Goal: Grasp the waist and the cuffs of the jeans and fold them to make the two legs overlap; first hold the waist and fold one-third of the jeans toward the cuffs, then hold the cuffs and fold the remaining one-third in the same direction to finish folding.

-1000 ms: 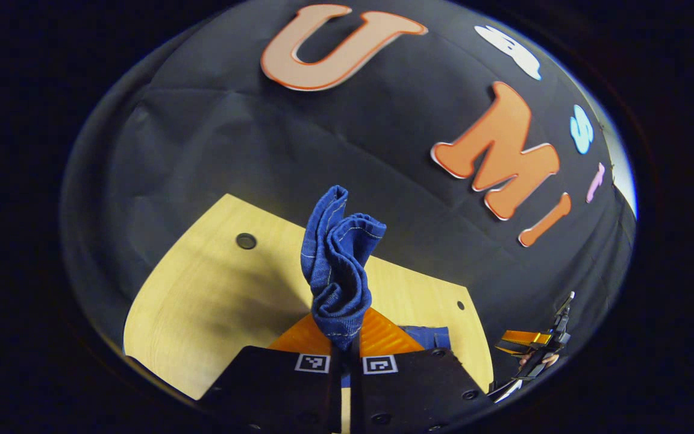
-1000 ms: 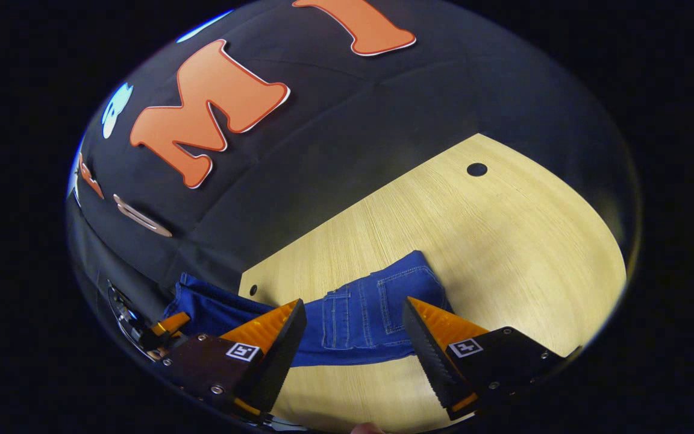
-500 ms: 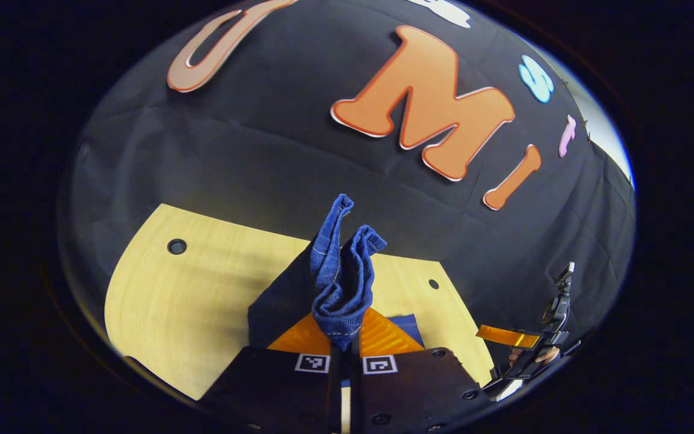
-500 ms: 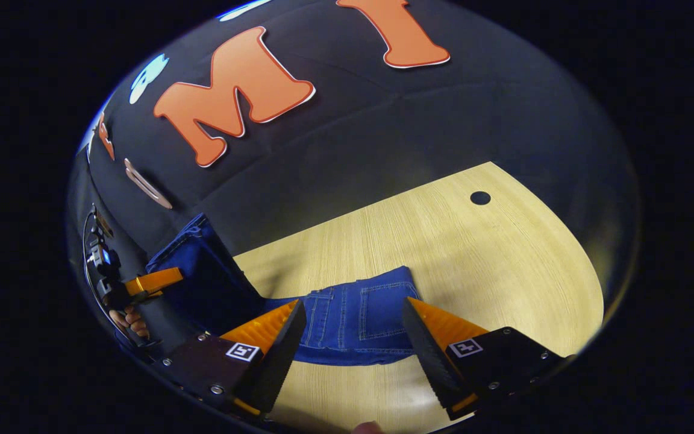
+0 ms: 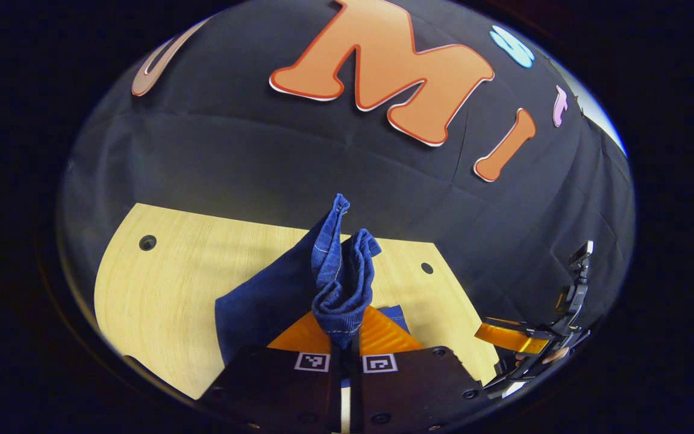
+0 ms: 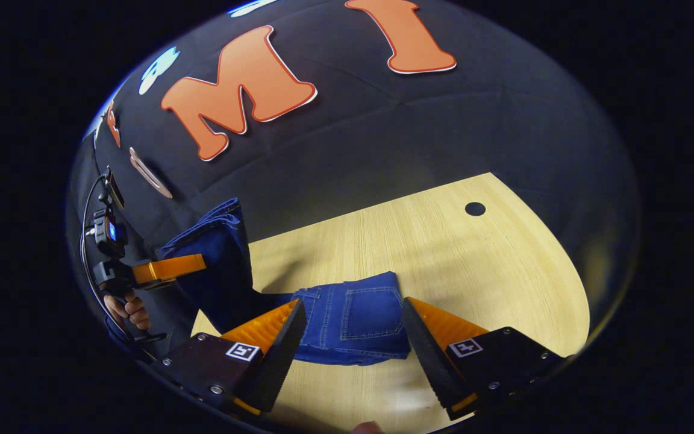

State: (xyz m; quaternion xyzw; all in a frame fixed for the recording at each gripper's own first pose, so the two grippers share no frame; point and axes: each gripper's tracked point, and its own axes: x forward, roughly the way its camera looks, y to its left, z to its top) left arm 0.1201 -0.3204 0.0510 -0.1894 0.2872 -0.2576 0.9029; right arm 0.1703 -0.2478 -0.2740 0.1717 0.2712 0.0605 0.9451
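The blue jeans (image 6: 353, 322) lie on the wooden table (image 6: 473, 271), waist and back pocket between my right gripper's fingers. My right gripper (image 6: 353, 337) hangs open just above that waist part, touching nothing. My left gripper (image 5: 345, 337) is shut on the bunched cuffs (image 5: 341, 283), which stick up past its fingertips. The legs hang from that grip down to the table as a dark blue sheet (image 5: 262, 307). In the right gripper view the left gripper (image 6: 160, 271) holds the raised cuff end (image 6: 214, 241) at the left, a hand (image 6: 127, 307) below it. In the left gripper view the right gripper (image 5: 515, 340) is at the lower right.
The table (image 5: 166, 283) has a round hole near each far corner (image 5: 147, 243) (image 5: 426, 267). Black cloth wall stands close behind the table's far edge. Bare wood spreads right of the jeans (image 6: 503, 259).
My left gripper has carried the cuffs up and toward the waist, so the legs now hang as a raised sheet. The right gripper stayed open over the waist.
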